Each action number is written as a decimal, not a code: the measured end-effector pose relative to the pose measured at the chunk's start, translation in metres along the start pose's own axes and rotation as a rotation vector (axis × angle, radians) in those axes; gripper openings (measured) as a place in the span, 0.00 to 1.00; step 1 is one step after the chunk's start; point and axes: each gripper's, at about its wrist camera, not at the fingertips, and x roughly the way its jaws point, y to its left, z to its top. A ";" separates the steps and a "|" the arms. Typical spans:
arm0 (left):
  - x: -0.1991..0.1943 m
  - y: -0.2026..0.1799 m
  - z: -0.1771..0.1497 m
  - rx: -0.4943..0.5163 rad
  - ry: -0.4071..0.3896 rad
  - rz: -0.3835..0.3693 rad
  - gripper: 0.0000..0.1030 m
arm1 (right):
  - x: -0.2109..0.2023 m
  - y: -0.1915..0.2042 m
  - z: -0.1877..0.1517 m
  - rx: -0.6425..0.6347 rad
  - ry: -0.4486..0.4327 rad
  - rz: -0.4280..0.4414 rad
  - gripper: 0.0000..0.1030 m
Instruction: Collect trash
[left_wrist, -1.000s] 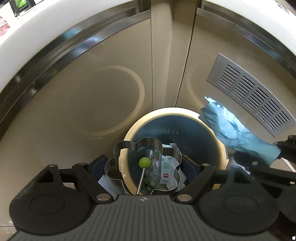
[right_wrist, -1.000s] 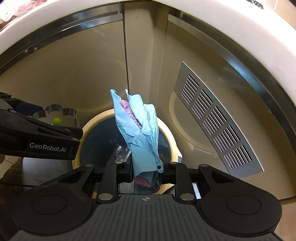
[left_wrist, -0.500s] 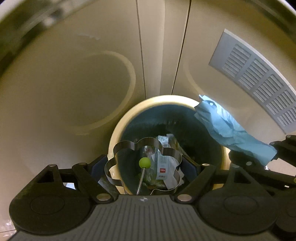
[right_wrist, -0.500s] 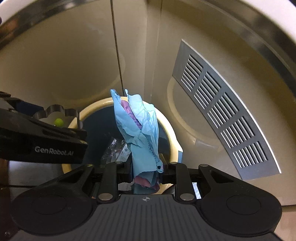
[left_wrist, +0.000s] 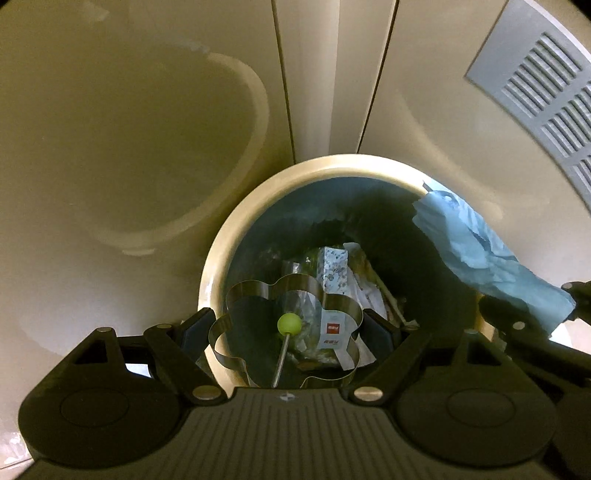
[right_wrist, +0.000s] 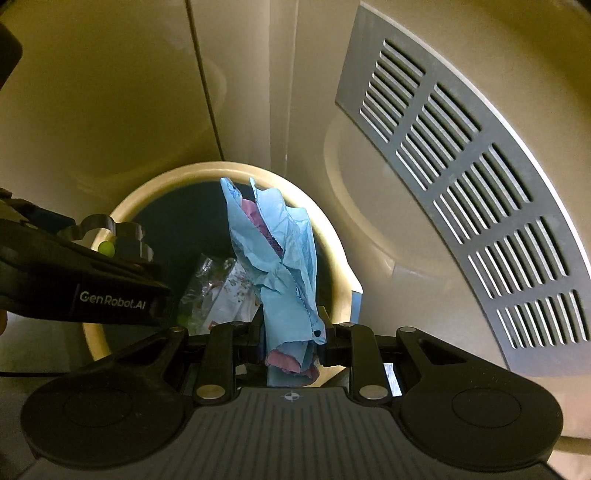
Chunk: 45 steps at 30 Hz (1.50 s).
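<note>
Left wrist view: my left gripper (left_wrist: 286, 328) stood spread wide, pads pressed on a flower-shaped metal ring (left_wrist: 284, 325) with a green-tipped pin (left_wrist: 289, 324), at lower centre over the cream-rimmed trash bin (left_wrist: 221, 251). My right gripper (right_wrist: 291, 338) was pinched narrow on crumpled blue and pink paper (right_wrist: 280, 254) above the bin's right rim.

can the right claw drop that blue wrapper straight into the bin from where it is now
Probably yes. The right claw is shut on the blue wrapper above the bin; its mouth looks open below. The left claw, holding a flower-shaped metal ring, sits off to the side.
</note>
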 end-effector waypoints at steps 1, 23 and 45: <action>0.004 -0.001 0.002 -0.002 0.010 0.004 0.85 | 0.005 0.000 0.001 -0.001 0.006 -0.001 0.25; 0.063 -0.005 0.016 0.007 0.125 0.043 0.85 | 0.044 0.010 0.014 -0.038 0.101 -0.041 0.26; -0.031 0.021 -0.007 0.096 -0.044 -0.111 1.00 | -0.071 0.023 -0.020 -0.107 -0.073 -0.083 0.94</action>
